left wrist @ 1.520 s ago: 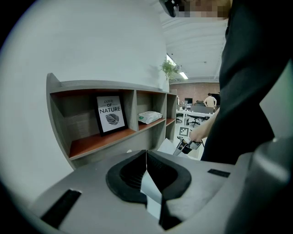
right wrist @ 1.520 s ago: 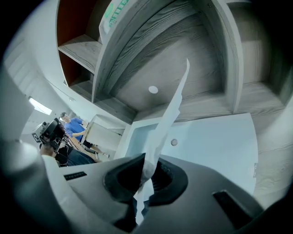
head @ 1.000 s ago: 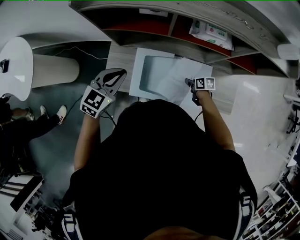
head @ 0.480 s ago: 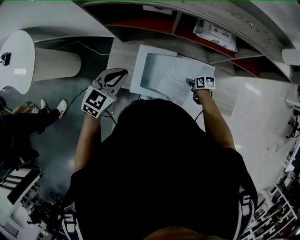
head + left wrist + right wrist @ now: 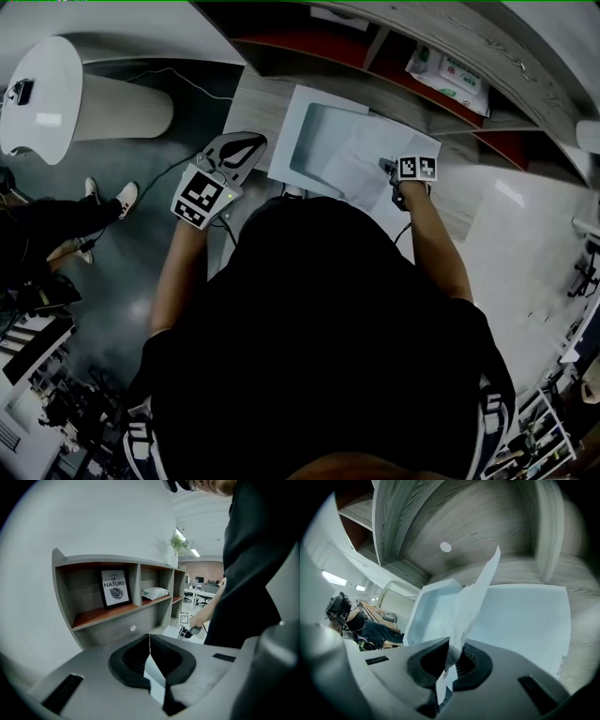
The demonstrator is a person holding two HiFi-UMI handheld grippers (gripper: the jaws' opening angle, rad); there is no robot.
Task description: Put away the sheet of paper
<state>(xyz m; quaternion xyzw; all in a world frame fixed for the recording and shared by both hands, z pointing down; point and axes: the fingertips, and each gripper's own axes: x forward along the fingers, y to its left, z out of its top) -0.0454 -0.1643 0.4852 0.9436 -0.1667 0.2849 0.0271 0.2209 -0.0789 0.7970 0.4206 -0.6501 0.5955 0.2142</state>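
Observation:
The white sheet of paper hangs slanted over the right half of a shallow white tray on the wooden desk. My right gripper is shut on the sheet's near edge. In the right gripper view the paper rises from between the closed tips of the right gripper, above the tray. My left gripper hovers just left of the tray, off the desk's left edge, jaws together with nothing in them. In the left gripper view the left gripper points at the shelf, and the right gripper shows beyond it.
A wooden shelf unit runs along the back of the desk, holding a wipes packet and a framed print. A white round table stands on the floor at left, where another person's shoes and a cable show.
The head view has shifted a little. Both grippers keep about the same places beside and over the tray, and the right one stays shut on the paper.

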